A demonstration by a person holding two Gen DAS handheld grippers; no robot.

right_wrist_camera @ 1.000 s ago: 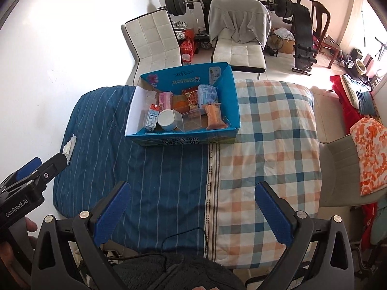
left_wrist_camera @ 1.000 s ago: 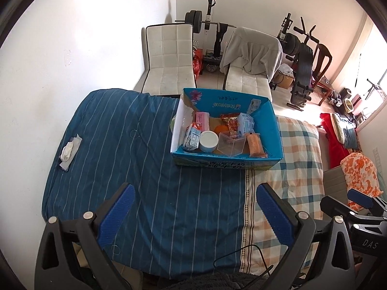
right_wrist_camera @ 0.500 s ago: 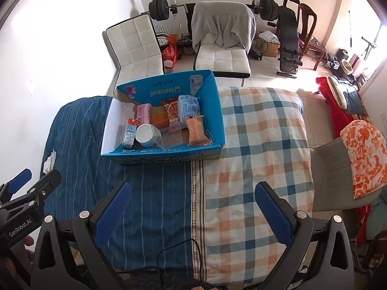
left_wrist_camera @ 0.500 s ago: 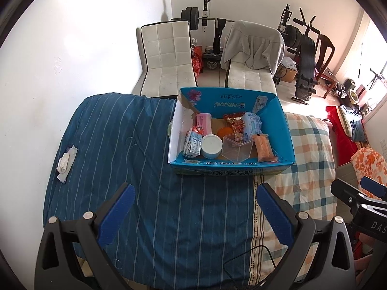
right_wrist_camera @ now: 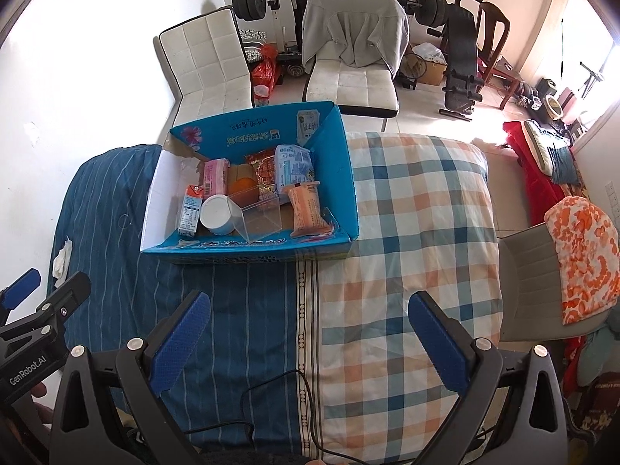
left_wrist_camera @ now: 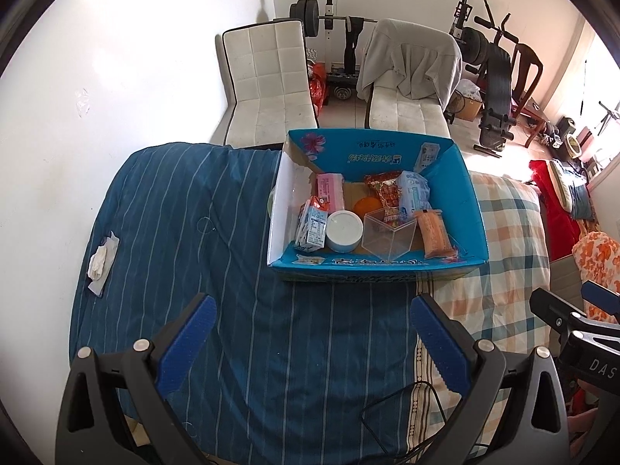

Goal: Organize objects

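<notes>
- Box bigger and nearer the middle of both views than a second ago; both cameras carried forward over the bed toward it, right view also swung left, so the right gripper shows lower at the left view's edge.
- Blue cardboard box [left_wrist_camera: 378,267] sitting open-topped on the bed [left_wrist_camera: 186,209], straddling the seam between striped blue cover and checked quilt [right_wrist_camera: 418,209].
- Packed inside, touching or nearly so: milk carton [left_wrist_camera: 313,225], white round tub [left_wrist_camera: 344,230], clear plastic cube [left_wrist_camera: 388,233], orange snack packet [left_wrist_camera: 433,232], pink pack [left_wrist_camera: 330,190], an orange fruit [left_wrist_camera: 366,205], red snack bag [left_wrist_camera: 383,190], pale blue pouch [left_wrist_camera: 414,190].
- Crumpled tissue [left_wrist_camera: 101,261] lying alone near the bed's left edge, well apart from the box.
- Stage unclear: fits either goods gathered into the box already, or a box waiting to be unpacked and sorted; no single next move settled by this.
- Left gripper [left_wrist_camera: 310,335] spread wide, nothing between the blue pads, hovering above the striped cover short of the box.
- Right gripper [right_wrist_camera: 308,329] likewise spread wide, holding nothing, touching nothing, above the seam.
</notes>
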